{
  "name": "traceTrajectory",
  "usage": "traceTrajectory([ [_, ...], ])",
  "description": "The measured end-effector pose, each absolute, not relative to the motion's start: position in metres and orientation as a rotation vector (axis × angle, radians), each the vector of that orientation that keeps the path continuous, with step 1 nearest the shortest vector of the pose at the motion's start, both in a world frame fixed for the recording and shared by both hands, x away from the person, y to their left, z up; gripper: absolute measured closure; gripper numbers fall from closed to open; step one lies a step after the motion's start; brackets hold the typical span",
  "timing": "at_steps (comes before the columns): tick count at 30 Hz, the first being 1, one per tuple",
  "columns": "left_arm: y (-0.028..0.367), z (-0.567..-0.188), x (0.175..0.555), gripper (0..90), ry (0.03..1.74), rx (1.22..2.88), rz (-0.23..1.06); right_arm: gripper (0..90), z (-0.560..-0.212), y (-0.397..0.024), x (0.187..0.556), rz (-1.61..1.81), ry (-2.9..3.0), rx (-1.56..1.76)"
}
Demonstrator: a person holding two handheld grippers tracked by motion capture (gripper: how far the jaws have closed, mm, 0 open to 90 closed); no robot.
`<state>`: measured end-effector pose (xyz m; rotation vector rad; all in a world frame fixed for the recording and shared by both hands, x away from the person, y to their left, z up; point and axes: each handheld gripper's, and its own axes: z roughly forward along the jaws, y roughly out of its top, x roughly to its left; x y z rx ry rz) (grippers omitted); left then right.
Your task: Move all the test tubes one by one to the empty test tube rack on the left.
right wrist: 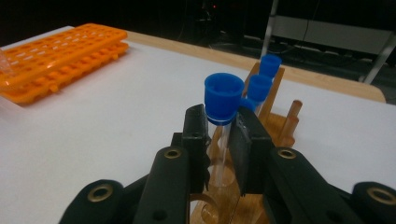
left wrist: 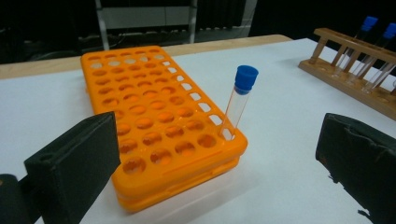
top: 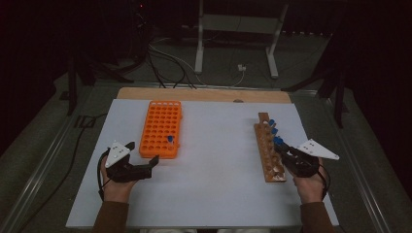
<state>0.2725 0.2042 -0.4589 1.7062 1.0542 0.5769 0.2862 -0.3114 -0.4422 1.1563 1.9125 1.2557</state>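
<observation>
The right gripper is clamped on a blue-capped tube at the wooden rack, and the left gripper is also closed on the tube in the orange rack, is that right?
Not quite. The left gripper is open and holds nothing; the left gripper view shows the tube in the orange rack standing free beyond its spread jaws. The right gripper is indeed clamped on a blue-capped tube at the wooden rack.

— What was that orange rack [left wrist: 159, 126] made of?

— Plastic, smooth with a slight sheen. The tube [left wrist: 236, 105] standing in it looked like clear, glossy plastic or glass, I couldn't tell which, with a matt blue plastic cap [left wrist: 246, 78].

— And the other rack [top: 268, 151]?

— Wood, pale brown, plain and unvarnished by the look of it. The table top [top: 214, 189] wore a white matt sheet, paper-like, with a bare wooden edge [top: 204, 94] at the back.

— The right gripper [right wrist: 223, 128]?

— Black matt plastic, brass-coloured metal eyelets [right wrist: 172, 153] in it. The left gripper [top: 141, 158] had dull, slightly rough black pads [left wrist: 77, 163].
</observation>
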Motion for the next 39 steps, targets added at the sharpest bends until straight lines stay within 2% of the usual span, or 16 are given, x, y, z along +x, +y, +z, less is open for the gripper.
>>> traceTrajectory([
  [10,0.202,-0.462,0.273,0.7,1.031,1.717,0.610,77.5,-0.425,-0.313,0.282,1.292,1.870,1.138],
  [13,0.201,-0.463,0.272,0.8,0.974,1.699,0.652,77.5,-0.422,-0.314,0.281,1.300,1.863,1.132],
  [27,0.194,-0.464,0.273,1.3,0.984,1.731,0.616,77.4,-0.404,-0.310,0.273,1.364,1.828,1.091],
  [39,0.180,-0.459,0.273,1.3,1.026,1.774,0.569,77.4,-0.408,-0.274,0.282,1.401,1.916,1.031],
])
